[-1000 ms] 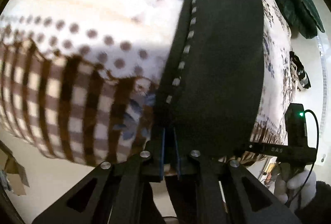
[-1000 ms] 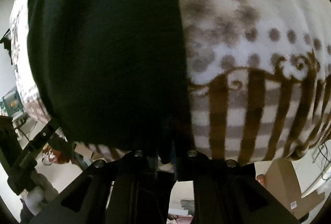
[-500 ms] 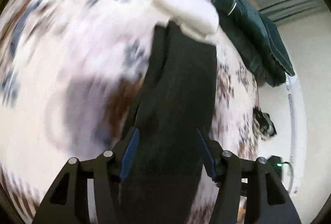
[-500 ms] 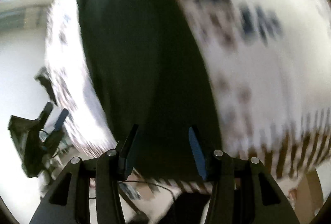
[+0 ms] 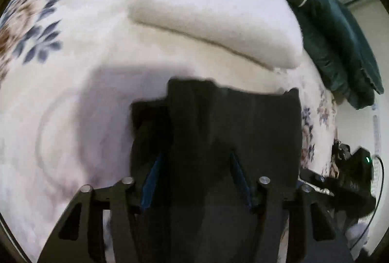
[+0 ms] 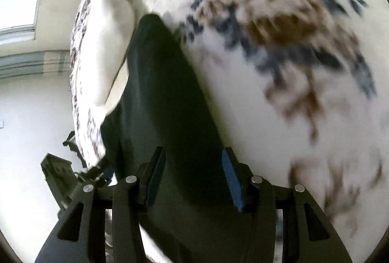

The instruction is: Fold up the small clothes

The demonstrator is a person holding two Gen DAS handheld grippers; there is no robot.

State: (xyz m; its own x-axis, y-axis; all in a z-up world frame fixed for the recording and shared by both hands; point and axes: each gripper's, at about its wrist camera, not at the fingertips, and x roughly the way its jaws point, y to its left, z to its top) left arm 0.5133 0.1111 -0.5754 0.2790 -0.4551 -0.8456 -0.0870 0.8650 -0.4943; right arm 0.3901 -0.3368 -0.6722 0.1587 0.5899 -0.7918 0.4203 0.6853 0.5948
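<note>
A black garment [image 5: 231, 117] lies flat on the floral bed blanket [image 5: 60, 68], its far edge just short of a folded white cloth [image 5: 214, 10]. My left gripper [image 5: 194, 175] hangs over the garment's near part. Its jaws are closing, with the black fabric between the blue pads [image 5: 150, 178], which stand apart from it. In the right wrist view the same garment [image 6: 165, 83] runs away from me toward the white cloth [image 6: 111, 44]. My right gripper [image 6: 192, 173] is open, with black fabric lying between and under its fingers.
A dark green garment [image 5: 335, 39] is bunched at the bed's far right edge. The blanket [image 6: 279, 44] spreads wide to the right of the black garment. The body of the right tool, with a green light [image 5: 362, 161], shows beyond the bed's edge.
Both grippers were shut on the black garment by the striped blanket edge, then let go. Both have swept across the bed, and the white cloth now looms close ahead.
</note>
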